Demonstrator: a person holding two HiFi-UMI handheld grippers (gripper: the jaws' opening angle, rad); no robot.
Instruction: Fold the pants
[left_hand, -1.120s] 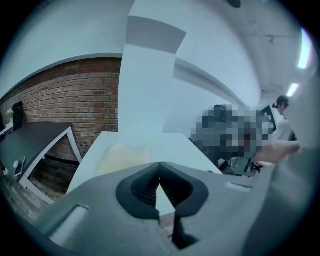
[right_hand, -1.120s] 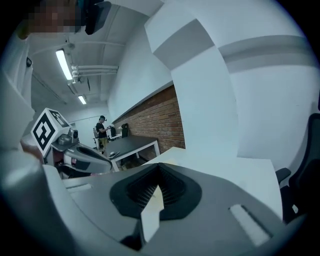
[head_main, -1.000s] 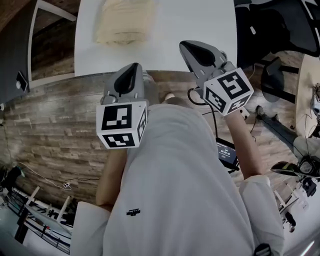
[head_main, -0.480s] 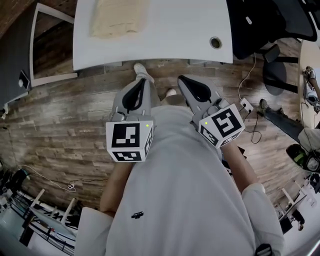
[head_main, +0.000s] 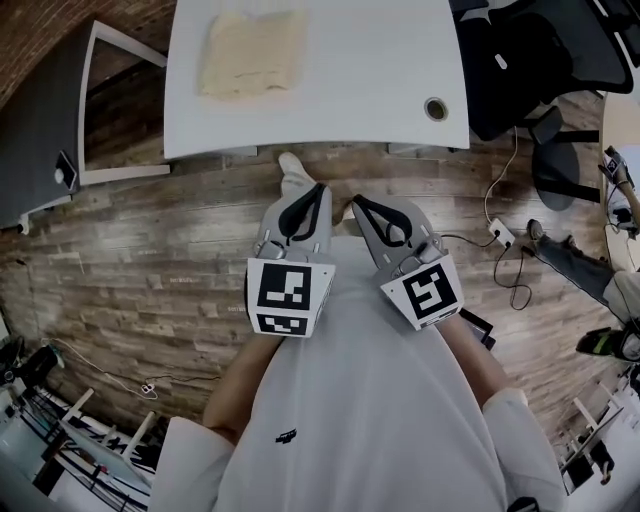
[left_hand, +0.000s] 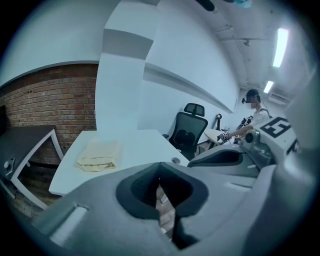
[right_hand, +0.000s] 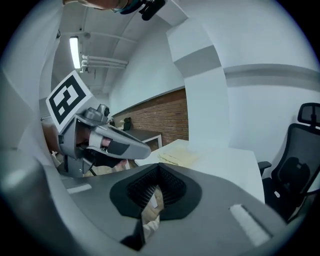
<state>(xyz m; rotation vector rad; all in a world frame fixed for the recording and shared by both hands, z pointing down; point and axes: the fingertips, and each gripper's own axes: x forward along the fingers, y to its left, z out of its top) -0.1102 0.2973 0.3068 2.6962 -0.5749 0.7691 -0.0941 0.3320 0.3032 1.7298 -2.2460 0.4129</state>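
Note:
The cream pants (head_main: 252, 52) lie folded into a flat rectangle on the far left part of the white table (head_main: 340, 90). Both grippers hang over the wooden floor, close to the person's body and well short of the table. My left gripper (head_main: 316, 190) is shut with nothing in it, and my right gripper (head_main: 358, 200) beside it is also shut and empty. In the left gripper view the folded pants (left_hand: 97, 155) rest far beyond the closed left gripper (left_hand: 160, 167). The right gripper view shows the pants (right_hand: 180, 152) past the right gripper (right_hand: 159, 170), with the left gripper (right_hand: 107, 142) alongside.
A round cable hole (head_main: 435, 108) sits near the table's front right corner. A black office chair (head_main: 530, 50) stands to the table's right, a dark desk (head_main: 50, 110) to its left. Cables and a power strip (head_main: 500, 232) lie on the floor. Another person (left_hand: 255, 112) stands far off.
Both grippers have drawn back from the table edge toward the body and come closer together. More of the table and the folded pants now shows.

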